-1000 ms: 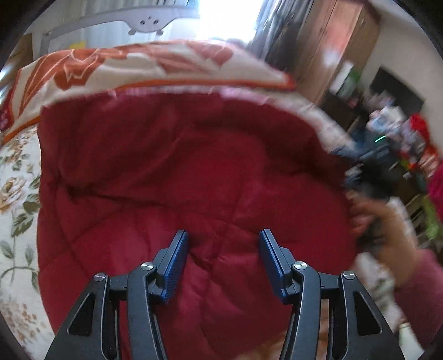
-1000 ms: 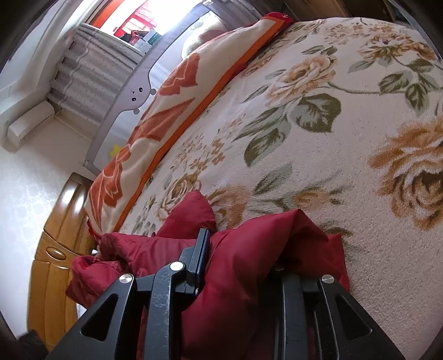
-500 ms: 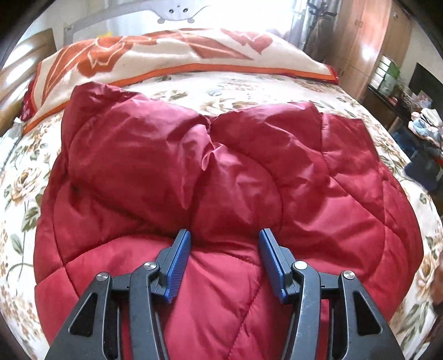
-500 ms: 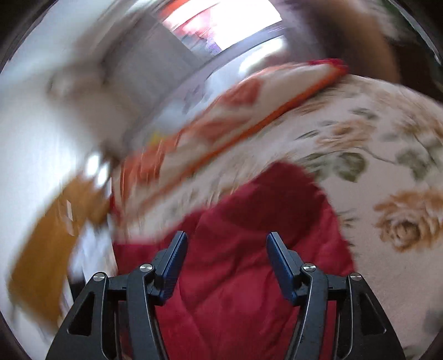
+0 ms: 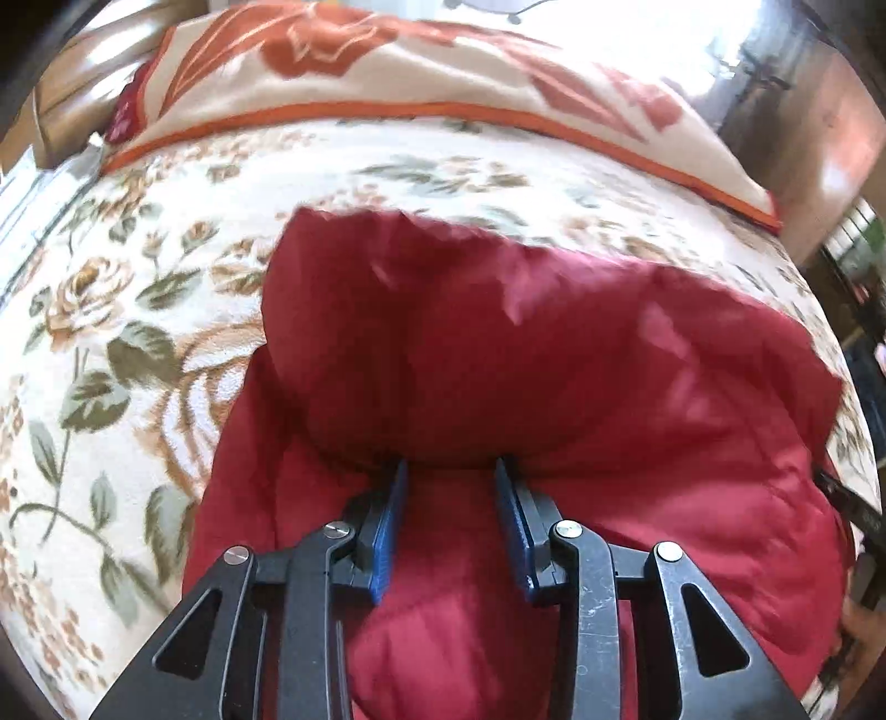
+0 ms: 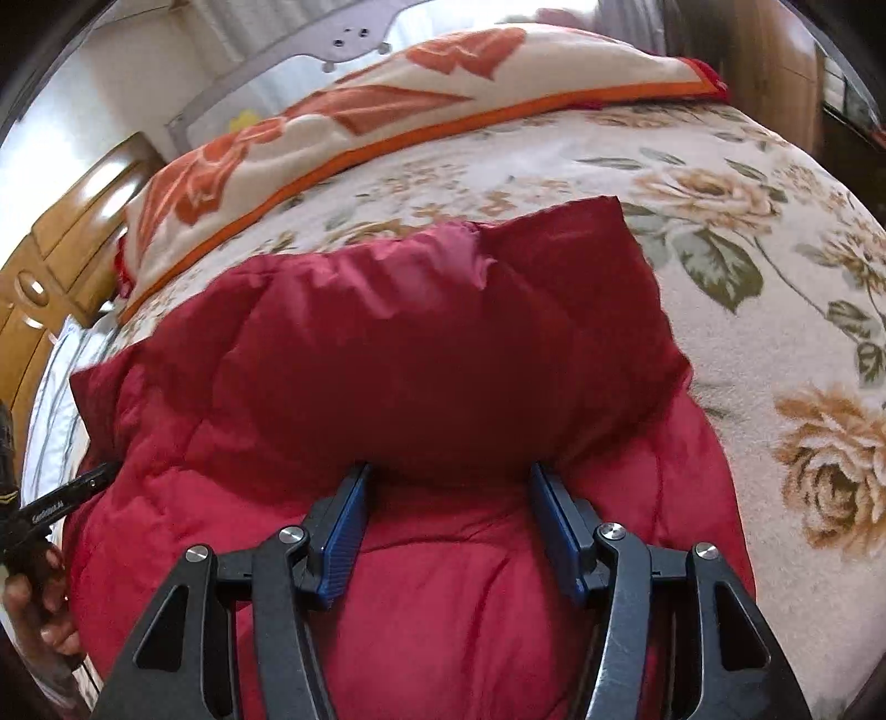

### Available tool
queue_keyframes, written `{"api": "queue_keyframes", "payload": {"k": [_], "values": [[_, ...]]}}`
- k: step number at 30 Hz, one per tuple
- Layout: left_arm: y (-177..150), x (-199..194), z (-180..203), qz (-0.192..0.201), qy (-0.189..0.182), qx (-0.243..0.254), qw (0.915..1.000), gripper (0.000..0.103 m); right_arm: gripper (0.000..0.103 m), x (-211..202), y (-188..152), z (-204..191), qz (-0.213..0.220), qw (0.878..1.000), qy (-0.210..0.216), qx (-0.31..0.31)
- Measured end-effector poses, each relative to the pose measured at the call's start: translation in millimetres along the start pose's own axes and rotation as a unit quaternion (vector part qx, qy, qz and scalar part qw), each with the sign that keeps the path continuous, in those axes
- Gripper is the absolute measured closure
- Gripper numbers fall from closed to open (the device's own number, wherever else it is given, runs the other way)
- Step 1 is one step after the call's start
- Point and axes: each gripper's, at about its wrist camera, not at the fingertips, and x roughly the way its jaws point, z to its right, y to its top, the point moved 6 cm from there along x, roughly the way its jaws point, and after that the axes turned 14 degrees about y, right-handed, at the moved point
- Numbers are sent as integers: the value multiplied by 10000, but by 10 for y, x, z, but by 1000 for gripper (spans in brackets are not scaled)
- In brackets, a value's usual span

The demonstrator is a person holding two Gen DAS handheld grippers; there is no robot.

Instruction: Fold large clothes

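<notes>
A dark red quilted jacket [image 5: 554, 360] lies on the bed with its far part folded back over the near part. My left gripper [image 5: 451, 465] points down at the edge of that fold. Its jaws are closing with jacket cloth between them, and the blue pads [image 5: 390, 526] still show bare. In the right wrist view the same jacket [image 6: 415, 343] fills the middle. My right gripper [image 6: 448, 471] stands wider at the fold's edge, its jaws closing slightly around cloth they do not pinch. The left gripper [image 6: 55, 504] and the hand [image 6: 39, 603] holding it show at that view's left edge.
The bed has a cream cover with a rose pattern [image 5: 138, 310] [image 6: 775, 277]. An orange-and-cream blanket [image 5: 387, 66] [image 6: 387, 111] lies folded along the far side. A wooden headboard [image 6: 61, 232] stands on the left, a grey bed rail [image 6: 343, 39] behind, and a wardrobe [image 5: 819, 138] to the right.
The right gripper let go of the jacket it was pinching and drew back over it. The left jaws narrowed and the left gripper shifted, so the fold's edge now meets its fingertips.
</notes>
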Motion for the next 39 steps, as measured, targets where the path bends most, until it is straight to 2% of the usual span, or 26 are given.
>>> {"api": "queue_keyframes", "payload": {"k": [5,10,11,13,20,26,31,33,35,37,39], "values": [[99,184,-40,-38,147,50,9999,67,45,74,4,140,143,9994,-65,316],[139,218,-23,-19,182,31,9998,67,45,98,1,171,206,9991,-100,357],[133,172,-7,6,158,14,9999,67,45,104,3,183,225,9990,-86,384],[159,110,277,21,63,-74,10000,67,45,108,1,193,231,9989,-54,408],[-171,-423,34,405,-397,-393,9976,66,45,104,-4,216,310,9984,-6,475],[-271,-254,113,227,49,22,9997,64,45,83,-4,209,334,9982,-39,502],[-173,-165,211,140,301,151,9993,63,44,-164,-47,177,494,9970,-64,594],[-160,-186,224,157,262,123,9995,63,43,-357,-98,136,778,9950,-21,619],[-164,-255,205,198,158,46,9997,64,43,-535,-181,92,887,9945,23,562],[-186,-363,142,251,-54,-109,9996,60,40,-710,-272,59,963,9938,169,523],[-235,-487,76,297,-299,-226,9989,46,35,-833,-336,50,999,9934,250,508]]}}
